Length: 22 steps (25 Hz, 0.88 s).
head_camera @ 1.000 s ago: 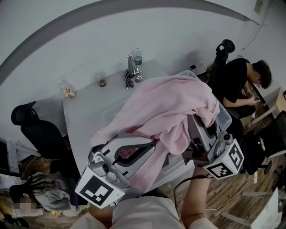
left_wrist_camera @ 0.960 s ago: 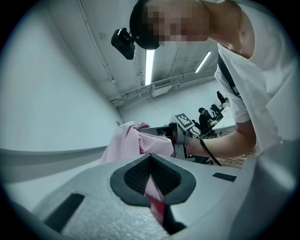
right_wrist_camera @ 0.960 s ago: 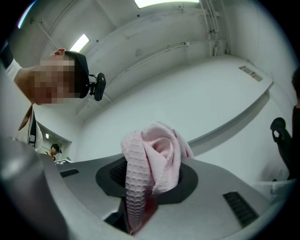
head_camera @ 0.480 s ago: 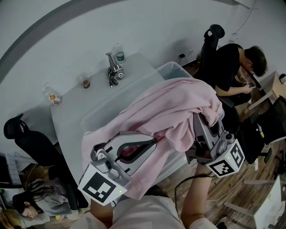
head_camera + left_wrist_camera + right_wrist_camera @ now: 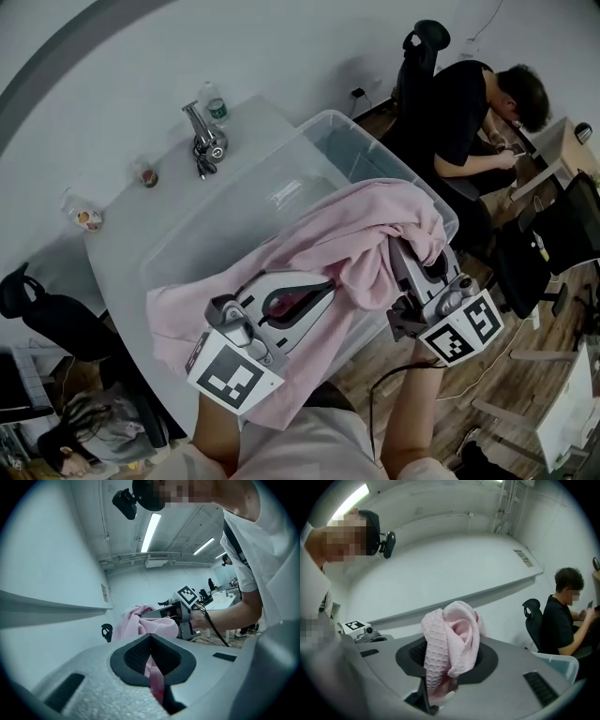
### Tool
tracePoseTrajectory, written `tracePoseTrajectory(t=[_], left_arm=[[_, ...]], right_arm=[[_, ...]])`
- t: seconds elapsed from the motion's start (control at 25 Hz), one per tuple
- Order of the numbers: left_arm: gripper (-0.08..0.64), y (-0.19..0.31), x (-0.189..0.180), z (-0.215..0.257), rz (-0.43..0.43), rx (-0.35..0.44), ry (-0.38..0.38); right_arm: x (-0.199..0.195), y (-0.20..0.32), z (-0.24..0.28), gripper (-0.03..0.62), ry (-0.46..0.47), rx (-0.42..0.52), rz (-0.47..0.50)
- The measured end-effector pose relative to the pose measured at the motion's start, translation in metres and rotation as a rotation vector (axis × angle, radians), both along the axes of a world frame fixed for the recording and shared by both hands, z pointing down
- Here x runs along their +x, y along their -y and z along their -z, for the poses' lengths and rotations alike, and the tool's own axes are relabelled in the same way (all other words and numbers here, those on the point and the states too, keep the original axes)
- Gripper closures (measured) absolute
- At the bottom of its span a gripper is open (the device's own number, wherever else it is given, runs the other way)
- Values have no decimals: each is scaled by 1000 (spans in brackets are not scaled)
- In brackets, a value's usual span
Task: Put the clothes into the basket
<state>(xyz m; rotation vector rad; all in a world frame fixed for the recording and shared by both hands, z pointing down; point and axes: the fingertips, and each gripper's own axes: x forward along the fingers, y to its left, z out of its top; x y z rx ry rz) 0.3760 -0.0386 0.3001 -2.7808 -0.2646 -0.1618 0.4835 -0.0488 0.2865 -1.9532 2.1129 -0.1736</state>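
A: Largest thing near the left gripper (image 5: 323,287) and the right gripper (image 5: 403,255)?
B: A white table (image 5: 117,267), spread out below and ahead of both. Next in size, a clear plastic basket (image 5: 246,208) standing on it, just under and ahead of the jaws, open at the top.
A: Anything off to the side?
B: A seated person in black (image 5: 469,103), well out beyond the right gripper, bent over a desk.
A: And the clothes?
B: One pink waffle-weave cloth (image 5: 347,230), slung from gripper to gripper and sagging over the basket's near side. Not yet down inside. Cannot tell whether touching the rim.
A: Grip on the left?
B: Clamped on a thin pink fold, pads close together, fabric leading away toward the right gripper.
A: On the right?
B: Pinched on a thick bunch of the same cloth, puffing up out of the jaws.
A: Smallest things?
B: Far past the basket from both grippers: a bottle (image 5: 216,101), a metal fixture (image 5: 202,145) and two small cups (image 5: 145,174) along the table's far side.
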Motion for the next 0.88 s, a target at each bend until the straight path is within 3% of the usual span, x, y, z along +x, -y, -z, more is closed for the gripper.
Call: tracePoseTrajectory(t=[0.16, 0.36, 0.64, 0.88], left_arm=[[557, 6, 7, -26, 16, -37, 70], [557, 14, 2, -46, 48, -67, 114], [557, 27, -17, -56, 100, -98, 132], [557, 31, -23, -71, 110, -137, 180]], right_arm=[[-4, 14, -39, 471, -137, -201, 0], [-27, 30, -82, 462, -324, -413, 73], [-56, 37, -132, 453, -474, -614, 182], [-75, 39, -161, 445, -587, -727, 269]])
